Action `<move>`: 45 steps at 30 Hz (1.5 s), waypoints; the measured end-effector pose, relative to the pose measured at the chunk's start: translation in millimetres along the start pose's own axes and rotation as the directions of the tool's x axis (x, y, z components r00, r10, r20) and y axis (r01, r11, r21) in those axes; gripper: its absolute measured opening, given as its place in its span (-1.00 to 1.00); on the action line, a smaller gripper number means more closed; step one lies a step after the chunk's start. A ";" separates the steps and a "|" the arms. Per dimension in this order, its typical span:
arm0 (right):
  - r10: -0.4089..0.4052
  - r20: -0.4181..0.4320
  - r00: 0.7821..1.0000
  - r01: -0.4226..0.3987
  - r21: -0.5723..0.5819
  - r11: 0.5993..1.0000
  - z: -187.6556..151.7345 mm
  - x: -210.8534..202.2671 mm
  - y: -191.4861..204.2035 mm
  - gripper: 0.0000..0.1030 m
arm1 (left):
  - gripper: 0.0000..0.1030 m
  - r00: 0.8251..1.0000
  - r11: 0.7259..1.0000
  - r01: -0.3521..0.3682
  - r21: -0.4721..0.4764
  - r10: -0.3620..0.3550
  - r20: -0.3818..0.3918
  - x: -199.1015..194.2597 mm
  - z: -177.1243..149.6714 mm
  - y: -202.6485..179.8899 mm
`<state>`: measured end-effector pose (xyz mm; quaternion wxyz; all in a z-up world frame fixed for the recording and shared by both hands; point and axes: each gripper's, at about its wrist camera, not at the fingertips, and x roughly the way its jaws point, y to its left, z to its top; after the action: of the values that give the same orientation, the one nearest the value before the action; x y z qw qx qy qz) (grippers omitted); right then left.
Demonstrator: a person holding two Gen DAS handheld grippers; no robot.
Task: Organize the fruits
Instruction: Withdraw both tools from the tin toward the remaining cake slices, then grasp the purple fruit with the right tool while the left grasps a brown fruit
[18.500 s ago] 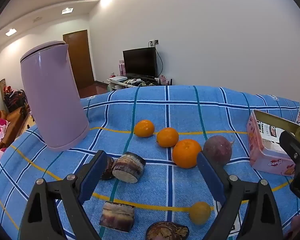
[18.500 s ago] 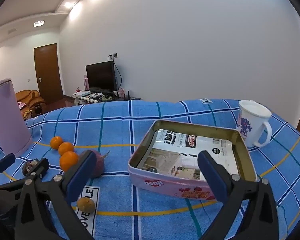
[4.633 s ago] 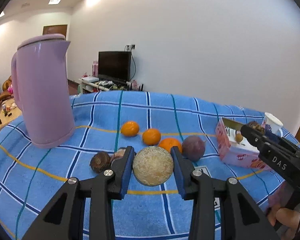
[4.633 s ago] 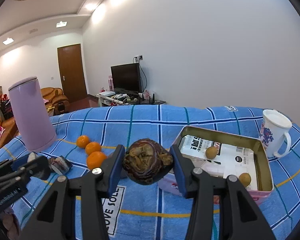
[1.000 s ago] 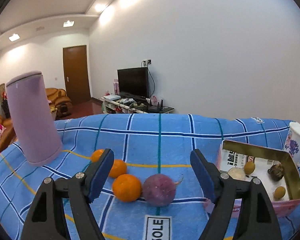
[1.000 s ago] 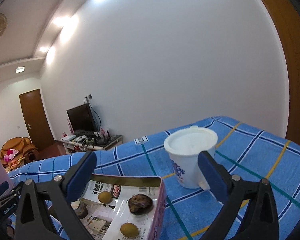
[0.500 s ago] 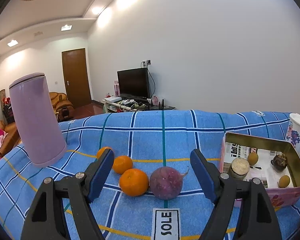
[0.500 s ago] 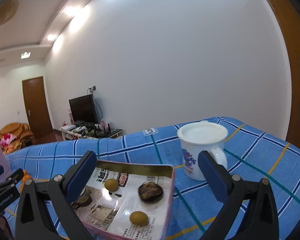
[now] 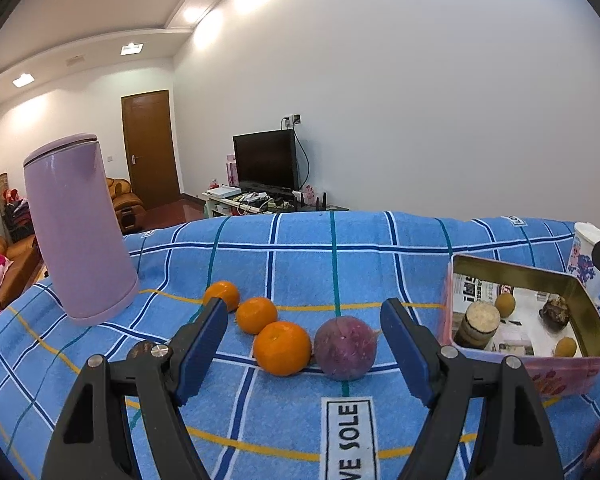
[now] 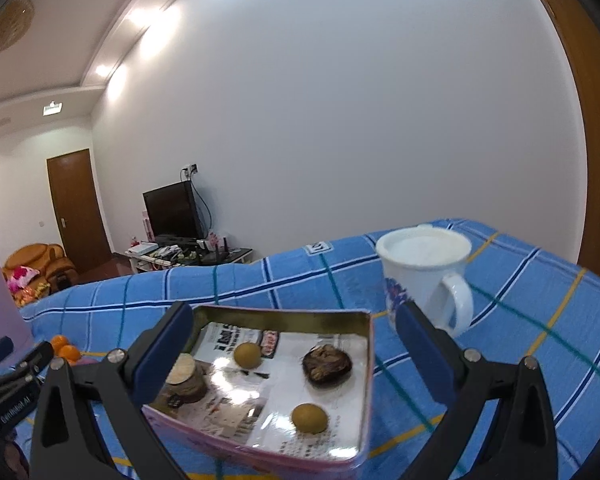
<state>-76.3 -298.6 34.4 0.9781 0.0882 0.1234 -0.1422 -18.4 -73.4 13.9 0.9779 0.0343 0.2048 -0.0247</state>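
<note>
In the left wrist view my left gripper (image 9: 304,306) is open and holds nothing. Just beyond its fingers, three oranges (image 9: 282,347) and a purple round fruit (image 9: 345,347) lie in a row on the blue checked cloth. The pink tin (image 9: 512,273) at right holds a cut stump piece (image 9: 478,320), two small yellow fruits (image 9: 505,303) and a dark wrinkled fruit (image 9: 555,312). My right gripper (image 10: 294,316) is open over the near side of the tin (image 10: 284,314). The yellow fruits (image 10: 248,355), dark fruit (image 10: 327,363) and stump piece (image 10: 184,376) lie below it.
A tall purple kettle (image 9: 78,228) stands at the left of the cloth. A white mug (image 10: 424,272) stands just right of the tin. A dark brown object (image 9: 142,346) shows partly behind my left finger. My left gripper's body (image 10: 20,364) reaches in from the left.
The right gripper has swung left: the tin now sits between its fingers and the mug has shifted right. The left gripper has hardly moved. Both stay open.
</note>
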 end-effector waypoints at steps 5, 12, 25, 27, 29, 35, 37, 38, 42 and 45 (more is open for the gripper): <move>0.011 -0.009 1.000 -0.012 -0.010 1.000 -3.3 -4.3 14.7 1.00 | 0.55 0.999 1.000 0.018 0.001 -0.018 -0.043 3.9 -1.9 10.2; 0.009 -0.036 0.999 -0.010 -0.023 1.000 -10.0 -6.7 35.7 1.00 | 0.55 0.997 0.999 0.018 0.032 -0.016 -0.072 10.4 -3.0 26.2; 0.024 -0.075 0.997 -0.025 -0.007 1.000 -20.1 -8.6 76.0 1.00 | 0.55 0.993 0.998 0.064 0.003 -0.063 -0.099 21.7 -3.1 70.9; 0.031 -0.086 0.996 -0.033 -0.027 0.999 -22.1 -8.9 86.8 1.00 | 0.55 0.989 0.997 0.070 -0.024 -0.073 -0.125 27.5 -3.9 82.3; 0.033 -0.098 0.995 -0.040 -0.070 0.997 -24.4 -8.0 101.9 1.00 | 0.55 0.985 0.997 0.062 -0.048 -0.069 -0.159 35.3 -4.1 93.6; 0.094 -0.142 0.985 -0.118 -0.172 0.978 -32.9 -2.3 142.3 0.90 | 0.55 0.985 0.999 0.006 -0.038 -0.012 -0.174 44.7 4.8 122.4; 0.120 -0.171 0.978 -0.152 -0.185 0.971 -35.6 0.7 152.4 0.82 | 0.55 0.985 0.998 -0.006 -0.055 -0.004 -0.171 45.2 9.1 137.5; 0.130 -0.188 0.974 -0.166 -0.191 0.967 -37.6 2.5 158.0 0.77 | 0.55 0.985 0.998 -0.013 -0.063 0.002 -0.175 46.5 10.5 144.0; 0.159 -0.273 0.949 -0.216 -0.194 0.957 -45.1 14.9 176.9 0.61 | 0.55 0.977 0.992 -0.056 -0.116 0.031 -0.212 55.0 12.7 174.5; 0.151 -0.327 0.933 -0.225 -0.203 0.953 -50.0 26.3 187.1 0.59 | 0.55 0.970 0.984 -0.087 -0.158 0.048 -0.239 59.6 13.2 194.1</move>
<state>-6.5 -118.4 5.4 0.9594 0.0034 0.2815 -0.0159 53.5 116.9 13.0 0.9466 -0.0382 0.3186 0.0302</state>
